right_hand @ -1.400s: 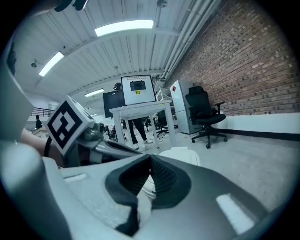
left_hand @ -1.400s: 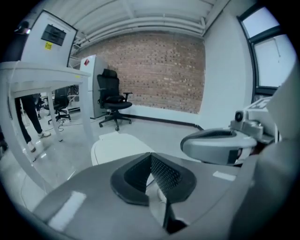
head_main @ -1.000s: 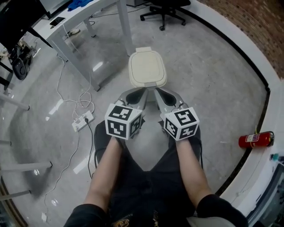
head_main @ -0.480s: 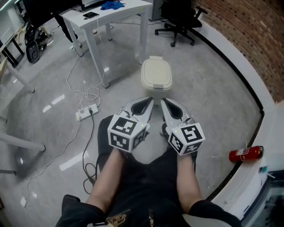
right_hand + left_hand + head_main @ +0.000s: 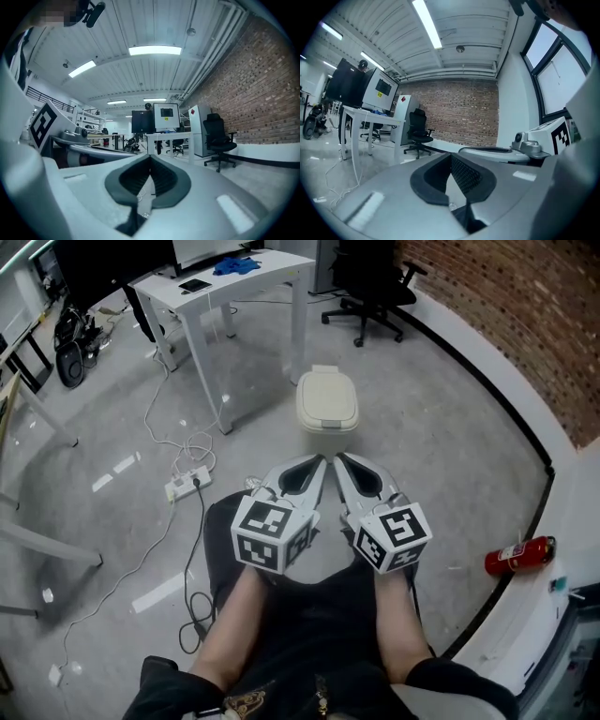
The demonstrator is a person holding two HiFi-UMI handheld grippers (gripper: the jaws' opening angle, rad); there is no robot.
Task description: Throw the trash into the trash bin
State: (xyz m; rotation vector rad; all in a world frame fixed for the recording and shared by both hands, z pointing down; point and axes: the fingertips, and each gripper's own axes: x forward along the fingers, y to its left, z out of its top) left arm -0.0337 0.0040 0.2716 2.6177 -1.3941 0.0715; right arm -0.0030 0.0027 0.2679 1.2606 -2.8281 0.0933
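Note:
A cream trash bin (image 5: 327, 400) with its lid down stands on the grey floor ahead of me. My left gripper (image 5: 316, 464) and right gripper (image 5: 342, 462) are held side by side in front of my lap, tips pointing toward the bin and well short of it. Both are shut, jaws meeting at the tip, nothing between them. In the left gripper view my left gripper (image 5: 451, 156) points level toward a brick wall. My right gripper (image 5: 150, 160) faces desks and monitors in the right gripper view. No trash shows in any view.
A white table (image 5: 230, 282) stands left of the bin, with an office chair (image 5: 372, 289) behind it. A power strip (image 5: 187, 485) and cables lie on the floor at left. A red fire extinguisher (image 5: 517, 555) lies by the curved white ledge (image 5: 553, 484) at right.
Both grippers have risen together and stayed shut. The head view has tipped up, so the bin looks smaller and farther, and more of the table and chair shows.

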